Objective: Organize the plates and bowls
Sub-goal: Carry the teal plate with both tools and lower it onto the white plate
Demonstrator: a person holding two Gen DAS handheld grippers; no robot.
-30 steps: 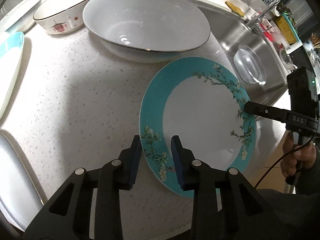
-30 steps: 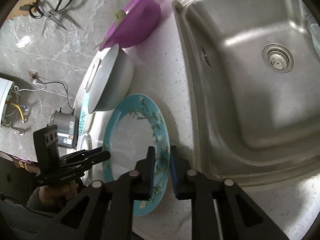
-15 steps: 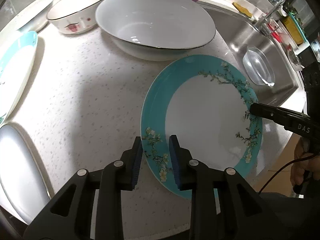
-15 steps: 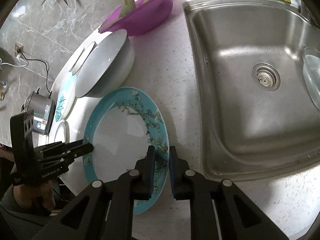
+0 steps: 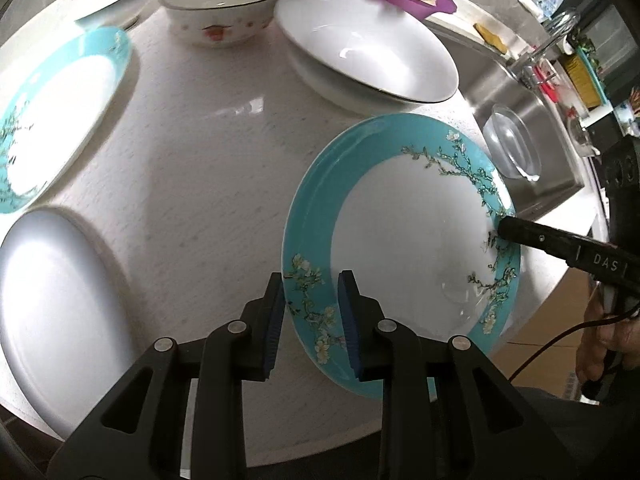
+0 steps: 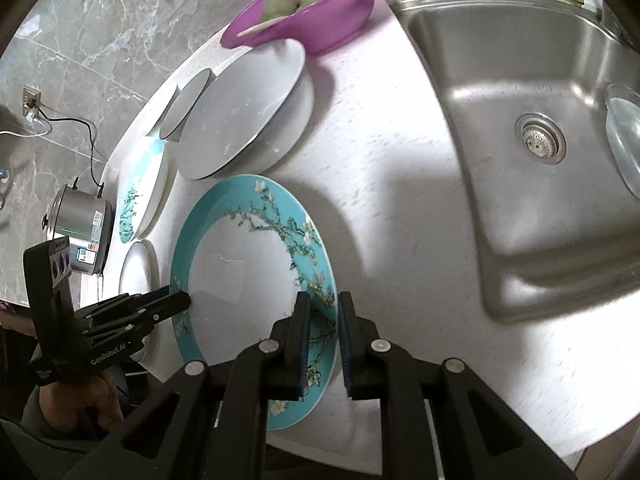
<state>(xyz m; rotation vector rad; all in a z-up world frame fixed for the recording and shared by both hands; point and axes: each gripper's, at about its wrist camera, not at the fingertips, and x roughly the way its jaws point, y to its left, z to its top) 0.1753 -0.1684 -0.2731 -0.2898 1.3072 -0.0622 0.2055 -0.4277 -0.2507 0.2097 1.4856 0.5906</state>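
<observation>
A pale speckled stone counter (image 5: 192, 152) carries the crockery beside a stainless steel sink (image 6: 532, 128). A wide white bowl (image 5: 368, 52) sits by a second teal plate (image 5: 52, 112), likely where this one belongs. The teal-rimmed round plate with blossom branches (image 5: 404, 240) is held clear of the counter near its front edge, gripped on opposite rims so it stays steady. The left gripper (image 5: 312, 312) is pinched narrow on one rim; the right gripper (image 6: 323, 340) is clamped on the other.
</observation>
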